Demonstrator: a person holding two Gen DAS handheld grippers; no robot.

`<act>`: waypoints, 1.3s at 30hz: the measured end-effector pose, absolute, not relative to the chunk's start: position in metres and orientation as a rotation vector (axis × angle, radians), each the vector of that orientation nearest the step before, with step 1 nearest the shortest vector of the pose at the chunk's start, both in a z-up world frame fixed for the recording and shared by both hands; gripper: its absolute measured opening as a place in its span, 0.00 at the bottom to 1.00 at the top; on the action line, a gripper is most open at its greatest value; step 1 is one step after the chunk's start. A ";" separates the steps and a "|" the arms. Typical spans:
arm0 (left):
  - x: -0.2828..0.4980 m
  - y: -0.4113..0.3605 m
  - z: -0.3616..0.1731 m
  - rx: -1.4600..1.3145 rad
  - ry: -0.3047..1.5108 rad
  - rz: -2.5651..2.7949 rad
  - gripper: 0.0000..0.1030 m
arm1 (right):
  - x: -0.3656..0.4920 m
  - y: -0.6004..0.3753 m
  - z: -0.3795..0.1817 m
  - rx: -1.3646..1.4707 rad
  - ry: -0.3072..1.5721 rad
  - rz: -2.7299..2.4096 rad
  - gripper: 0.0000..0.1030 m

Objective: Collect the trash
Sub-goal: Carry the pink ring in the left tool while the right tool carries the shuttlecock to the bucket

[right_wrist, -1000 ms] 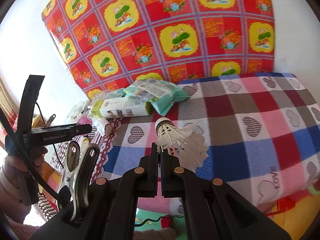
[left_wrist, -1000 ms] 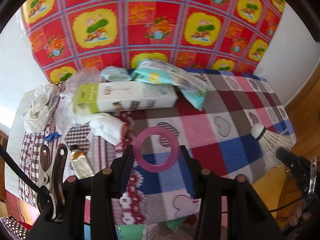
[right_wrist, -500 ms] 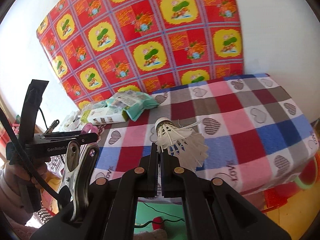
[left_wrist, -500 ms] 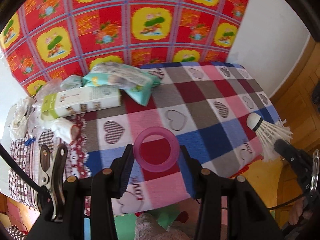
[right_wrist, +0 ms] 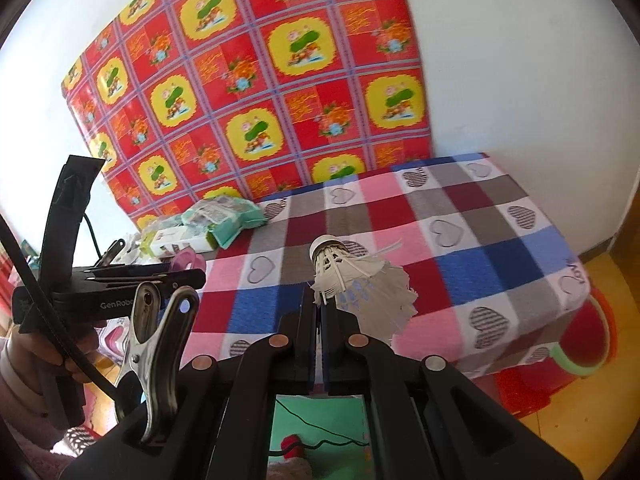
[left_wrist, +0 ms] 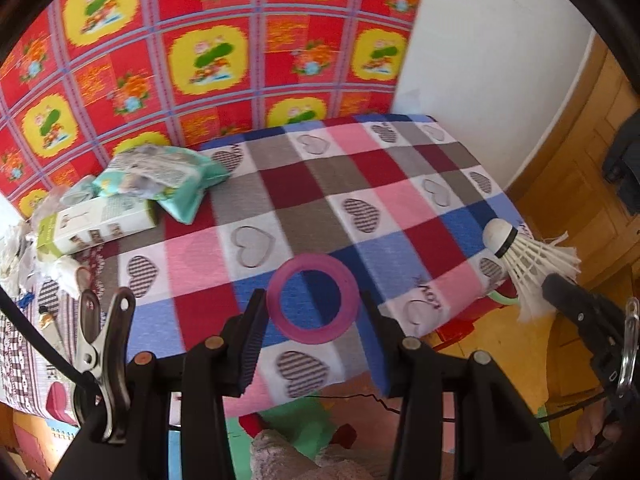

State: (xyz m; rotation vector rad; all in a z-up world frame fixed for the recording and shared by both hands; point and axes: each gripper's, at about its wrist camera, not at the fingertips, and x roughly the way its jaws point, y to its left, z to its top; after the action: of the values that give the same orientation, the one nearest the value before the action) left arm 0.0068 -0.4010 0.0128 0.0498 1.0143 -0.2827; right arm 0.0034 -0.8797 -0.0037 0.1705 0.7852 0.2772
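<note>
Pink ring clamped between the pads of the left gripper, part open to the ring's width, held in the air over the near edge of the checked cloth. White shuttlecock pinched by its feathers in the right gripper, jaws fully closed, cork end tilted up and away; seen again at the right of the left view. Left on the cloth's far left corner: a white-green box, a teal packet, crumpled white wrappers. Behind all, a red-yellow patterned sheet against the white wall.
</note>
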 end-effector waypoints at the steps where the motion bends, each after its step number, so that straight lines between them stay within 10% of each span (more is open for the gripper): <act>1: 0.006 -0.406 0.013 0.052 1.014 -0.289 0.45 | 0.002 -0.885 -0.003 0.170 0.784 0.273 0.02; 39: 0.047 -0.631 0.001 0.206 1.032 -0.651 0.45 | -0.019 -1.041 -0.003 0.241 0.795 -0.058 0.02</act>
State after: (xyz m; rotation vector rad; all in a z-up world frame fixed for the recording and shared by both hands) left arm 0.0469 -0.6309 0.0014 0.2056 1.0324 -0.6509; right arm -0.0190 -1.0407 -0.0031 0.2413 0.7947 -0.0582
